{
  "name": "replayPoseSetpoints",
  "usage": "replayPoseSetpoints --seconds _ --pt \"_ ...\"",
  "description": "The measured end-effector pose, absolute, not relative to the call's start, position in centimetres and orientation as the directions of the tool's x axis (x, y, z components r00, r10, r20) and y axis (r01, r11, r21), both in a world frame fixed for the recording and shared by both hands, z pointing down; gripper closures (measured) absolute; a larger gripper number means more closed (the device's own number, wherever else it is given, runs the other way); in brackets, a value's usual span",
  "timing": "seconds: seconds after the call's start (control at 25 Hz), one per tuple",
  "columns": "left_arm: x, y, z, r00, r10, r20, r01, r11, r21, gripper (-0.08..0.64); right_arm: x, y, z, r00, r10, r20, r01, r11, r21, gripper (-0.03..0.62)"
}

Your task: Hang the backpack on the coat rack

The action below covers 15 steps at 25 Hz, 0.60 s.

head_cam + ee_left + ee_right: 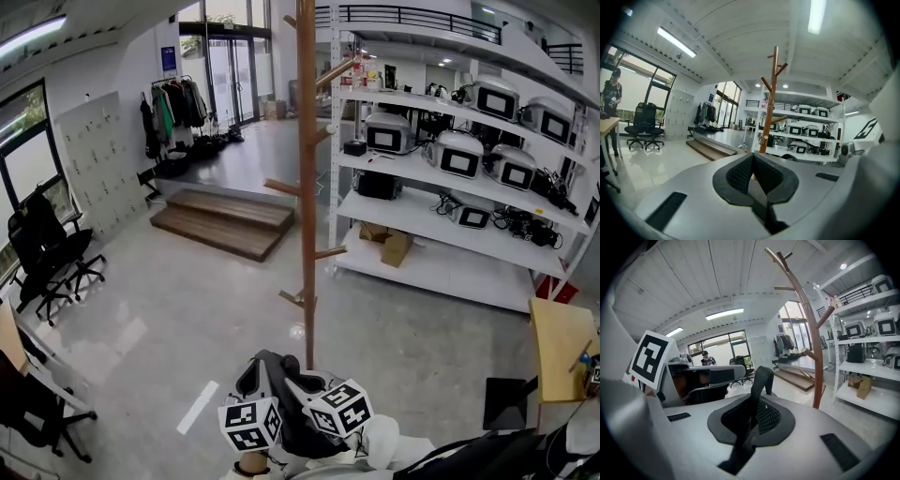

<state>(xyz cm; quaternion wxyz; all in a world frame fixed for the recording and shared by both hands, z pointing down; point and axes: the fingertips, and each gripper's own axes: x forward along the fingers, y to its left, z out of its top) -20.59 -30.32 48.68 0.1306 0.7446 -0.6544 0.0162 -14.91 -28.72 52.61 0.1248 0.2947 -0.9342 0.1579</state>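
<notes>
A tall wooden coat rack (307, 187) with angled pegs stands just ahead of me; it also rises in the left gripper view (772, 103) and the right gripper view (813, 348). The dark grey backpack (281, 389) hangs low in front of me, near the rack's foot. My left gripper (251, 422) (753, 176) is shut on a dark strap (760, 194) of it. My right gripper (337, 408) (752, 416) is shut on a black strap loop (763, 378) that arches above its pads. Most of the bag is hidden in both gripper views.
White shelving (450, 216) with several boxy machines runs along the right, close behind the rack. A low wooden step platform (225, 220) lies beyond. Office chairs (52, 253) stand left, a wooden table (561, 347) right. A person (707, 358) stands by the far windows.
</notes>
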Motion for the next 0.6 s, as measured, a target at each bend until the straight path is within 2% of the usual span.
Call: replayPoseSetpoints --seconds 0.16,0.6 --pt "-21.7 -31.3 48.7 0.127 -0.974 0.190 -0.982 -0.097 0.162 0.557 -15.5 -29.5 52.6 -0.797 -0.512 0.320 -0.588 0.779 -0.218 0.569" --pt "-24.8 -33.0 47.8 0.053 -0.974 0.219 -0.990 -0.023 0.136 0.557 -19.0 -33.1 50.4 -0.854 -0.415 0.313 -0.487 0.850 -0.201 0.569"
